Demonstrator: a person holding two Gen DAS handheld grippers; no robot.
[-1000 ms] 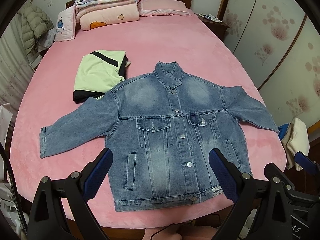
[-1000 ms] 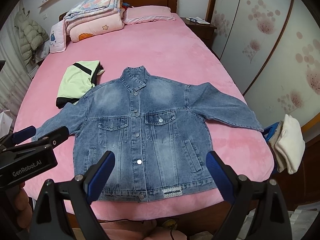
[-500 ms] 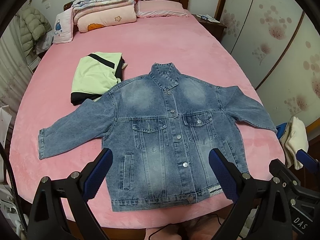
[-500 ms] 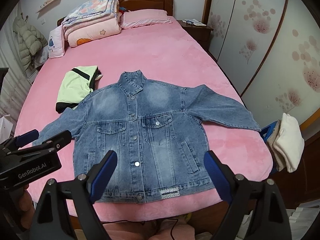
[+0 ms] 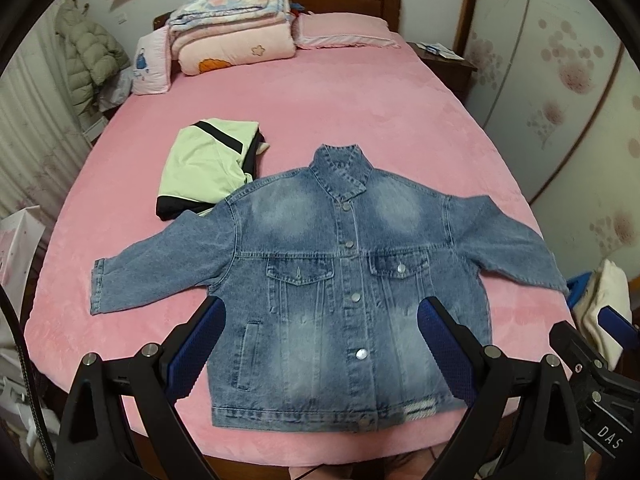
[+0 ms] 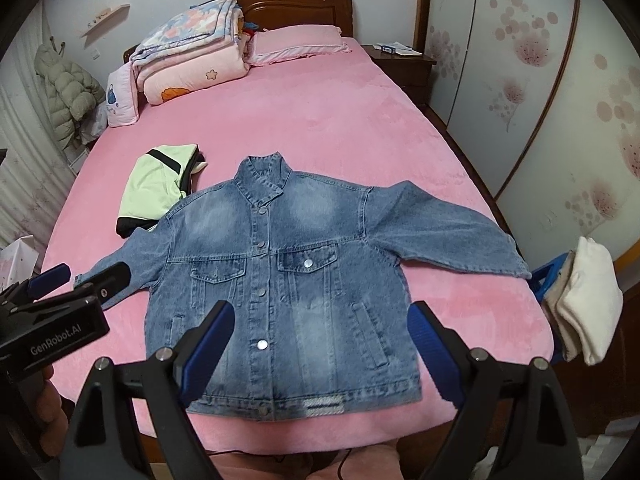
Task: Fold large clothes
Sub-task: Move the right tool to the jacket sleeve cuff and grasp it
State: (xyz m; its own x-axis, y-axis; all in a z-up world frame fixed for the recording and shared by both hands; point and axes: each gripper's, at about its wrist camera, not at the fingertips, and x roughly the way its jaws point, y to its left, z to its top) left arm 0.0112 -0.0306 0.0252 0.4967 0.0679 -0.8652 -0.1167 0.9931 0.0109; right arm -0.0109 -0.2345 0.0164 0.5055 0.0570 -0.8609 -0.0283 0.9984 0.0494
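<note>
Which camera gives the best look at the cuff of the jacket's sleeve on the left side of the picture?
The left wrist view: the denim jacket lies flat on the pink bed with that cuff fully exposed. In the right wrist view, the left gripper covers most of the cuff, leaving only a sliver visible.

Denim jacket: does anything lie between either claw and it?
Nothing visible does. The denim jacket lies spread flat on the pink bed, both the left claw and right claw open above its hem. The folded green garment sits beyond its shoulder.
</note>
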